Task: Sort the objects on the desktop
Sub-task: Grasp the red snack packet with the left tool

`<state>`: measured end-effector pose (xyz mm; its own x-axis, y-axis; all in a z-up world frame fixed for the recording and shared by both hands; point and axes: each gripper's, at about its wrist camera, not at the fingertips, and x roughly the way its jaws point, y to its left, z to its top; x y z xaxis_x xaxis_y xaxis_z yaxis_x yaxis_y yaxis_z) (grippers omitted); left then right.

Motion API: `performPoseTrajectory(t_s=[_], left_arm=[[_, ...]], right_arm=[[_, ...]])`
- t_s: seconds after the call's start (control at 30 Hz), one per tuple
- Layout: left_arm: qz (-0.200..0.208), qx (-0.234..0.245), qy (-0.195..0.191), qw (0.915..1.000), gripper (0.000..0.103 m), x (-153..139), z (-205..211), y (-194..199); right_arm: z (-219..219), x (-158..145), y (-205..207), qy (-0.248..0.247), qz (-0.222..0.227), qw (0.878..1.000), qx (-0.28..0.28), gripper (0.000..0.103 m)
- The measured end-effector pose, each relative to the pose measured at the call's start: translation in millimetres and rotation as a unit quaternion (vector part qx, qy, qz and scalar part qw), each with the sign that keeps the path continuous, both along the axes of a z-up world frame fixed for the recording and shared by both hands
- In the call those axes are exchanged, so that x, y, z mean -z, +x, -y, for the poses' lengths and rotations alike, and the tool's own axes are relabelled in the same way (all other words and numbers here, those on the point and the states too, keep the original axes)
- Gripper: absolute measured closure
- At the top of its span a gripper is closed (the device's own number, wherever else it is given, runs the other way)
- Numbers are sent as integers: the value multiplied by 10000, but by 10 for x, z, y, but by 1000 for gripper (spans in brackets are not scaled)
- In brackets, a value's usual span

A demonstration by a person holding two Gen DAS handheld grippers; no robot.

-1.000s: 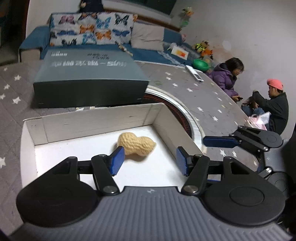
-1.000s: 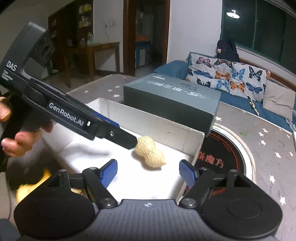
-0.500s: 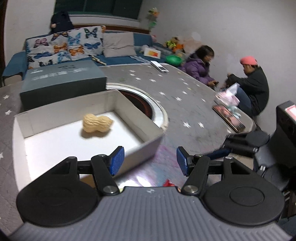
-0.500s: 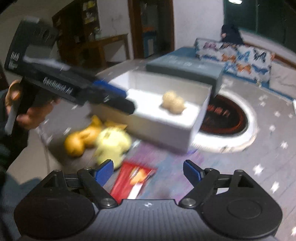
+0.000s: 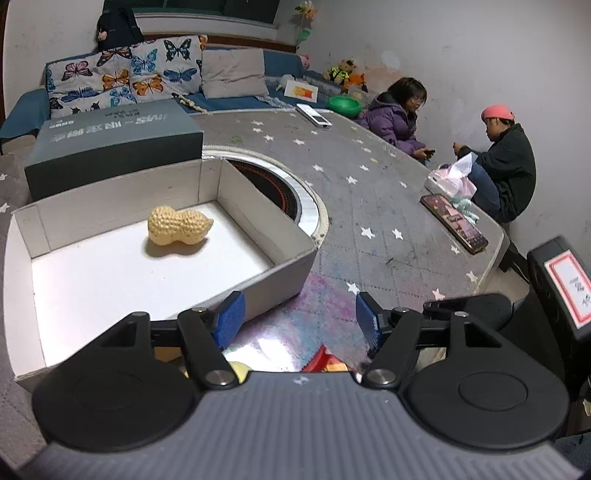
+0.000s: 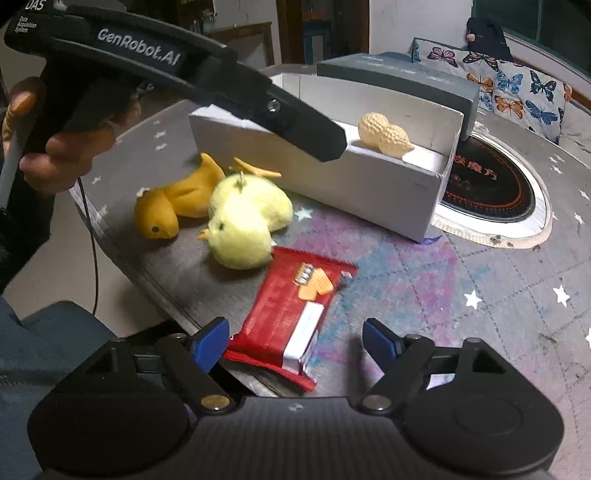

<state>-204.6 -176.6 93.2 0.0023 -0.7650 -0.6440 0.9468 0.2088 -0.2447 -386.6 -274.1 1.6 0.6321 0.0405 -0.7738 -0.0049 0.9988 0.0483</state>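
While both grippers' fingers gape, empty | peanut (image 5: 179,230) in white box (image 5: 258,218)

White walls, a blue sofa (image 5: 236,99) with butterfly cushions (image 5: 122,74), dark window (image 5: 192,11)

Both wrist views look down, sharing the white box (image 5: 258,273).

"GenRobot.AI" in white on the black left gripper (image 6: 325,146) arm, w/ "DAS" plus tiny unreadable print near its handle end. Dark grey box (image 6: 399,79) lid has white lettering, upside down, only "IVIS" legible. Orange Chinese chars on the round black hob (image 6: 491,184), red snack pack (image 6: 291,314) print, and the red-bordered label at right: can't read.
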Motion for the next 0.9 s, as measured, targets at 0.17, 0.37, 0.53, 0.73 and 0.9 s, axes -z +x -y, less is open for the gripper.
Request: performPoseTrajectory(t_s=[0.17,0.37,0.53,0.73,0.9], left_arm=[[-73,131,139,9998,38,77,34,-24],[-81,380,412,9984,38,210,113,-118],[-110,452,718,9963,38,358,158,-226],[-181,483,825,9953,37,436,185,-238],[-298,468,856,9948,37,443,242,-209]], right_arm=[[87,17,-16,-246,-18,9996,149,23],[154,28,-68,-619,1,9976,301,24],[219,32,-125,-202,-65,9990,398,29],[164,55,-210,243,-26,9993,297,33],[110,56,-161,355,37,9992,192,33]])
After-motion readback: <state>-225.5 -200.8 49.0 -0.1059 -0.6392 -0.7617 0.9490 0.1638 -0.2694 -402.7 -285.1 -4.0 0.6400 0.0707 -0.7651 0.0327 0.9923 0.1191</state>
